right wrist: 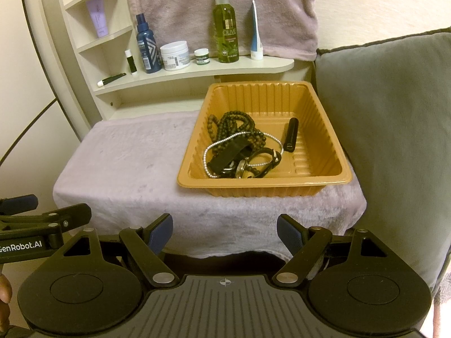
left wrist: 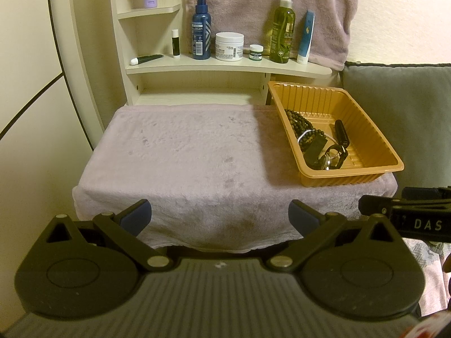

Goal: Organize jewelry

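Jewelry [right wrist: 239, 149] tangled inside the orange tray [right wrist: 265, 188] looks light, limp, snag-prone; pinch one bead strand. Both grippers, left gripper [left wrist: 220, 217] and right gripper [right wrist: 222, 233], spread, empty.

Counter [right wrist: 126, 169] was draped in a pale lilac towel [right wrist: 112, 186]; orange tray [right wrist: 265, 183] sat on it at right of frame.

Dim warm yellowish light, soft shadows, fisheye-bent edges, dark corners

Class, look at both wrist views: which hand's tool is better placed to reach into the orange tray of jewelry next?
Right. The right tool faces the orange tray almost head-on; the tray sits off to the left tool's side. Both are open and empty.
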`<state>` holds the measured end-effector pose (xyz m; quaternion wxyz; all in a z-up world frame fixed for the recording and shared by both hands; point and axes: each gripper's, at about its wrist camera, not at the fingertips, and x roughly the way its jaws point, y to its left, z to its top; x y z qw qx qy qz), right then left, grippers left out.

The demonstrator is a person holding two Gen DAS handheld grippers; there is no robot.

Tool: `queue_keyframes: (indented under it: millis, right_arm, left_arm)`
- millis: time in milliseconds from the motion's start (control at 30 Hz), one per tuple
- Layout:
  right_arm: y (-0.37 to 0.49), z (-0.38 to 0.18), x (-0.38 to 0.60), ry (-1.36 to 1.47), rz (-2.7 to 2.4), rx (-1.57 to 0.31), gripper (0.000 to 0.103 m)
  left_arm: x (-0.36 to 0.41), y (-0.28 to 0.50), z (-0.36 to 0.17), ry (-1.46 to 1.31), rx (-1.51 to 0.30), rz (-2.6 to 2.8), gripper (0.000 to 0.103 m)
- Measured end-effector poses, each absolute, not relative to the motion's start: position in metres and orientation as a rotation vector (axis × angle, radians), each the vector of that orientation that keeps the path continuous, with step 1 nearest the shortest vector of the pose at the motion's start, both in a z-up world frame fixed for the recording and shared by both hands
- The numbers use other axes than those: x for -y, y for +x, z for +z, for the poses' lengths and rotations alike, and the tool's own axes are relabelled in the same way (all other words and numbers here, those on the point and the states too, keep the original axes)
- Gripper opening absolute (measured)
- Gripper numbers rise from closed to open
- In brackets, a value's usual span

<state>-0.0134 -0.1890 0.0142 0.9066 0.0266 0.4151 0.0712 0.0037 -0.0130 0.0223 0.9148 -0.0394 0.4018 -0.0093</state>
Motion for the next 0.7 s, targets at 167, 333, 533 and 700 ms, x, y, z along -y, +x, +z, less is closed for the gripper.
queue_keyframes:
  millis: [167,333,533,700]
  right_arm:
    - [-0.0135,0.0139,0.189,0.055,0.148,-0.857,0.081]
    - [-0.014,0.0134,0.1893,0.055,0.149,-0.858,0.081]
    - [-0.0145,0.0129,0.1893,0.056,0.148,-0.857,0.081]
    - [-0.0144,0.0129,0.1896,0.057,0.15,-0.857,0.081]
  left_arm:
    - [0.0128,0.0033,0.0219,-0.081,-0.828,-0.02,0.103]
    - [0.0115,0.0029,0.0215,-0.08,-0.827,-0.023,0.103]
    - [0.0118,0.0021,0.0234,-0.089,-0.813,-0.017,0.103]
    - [0.0128,0.002,0.0253,-0.094,-0.804,-0.013,0.103]
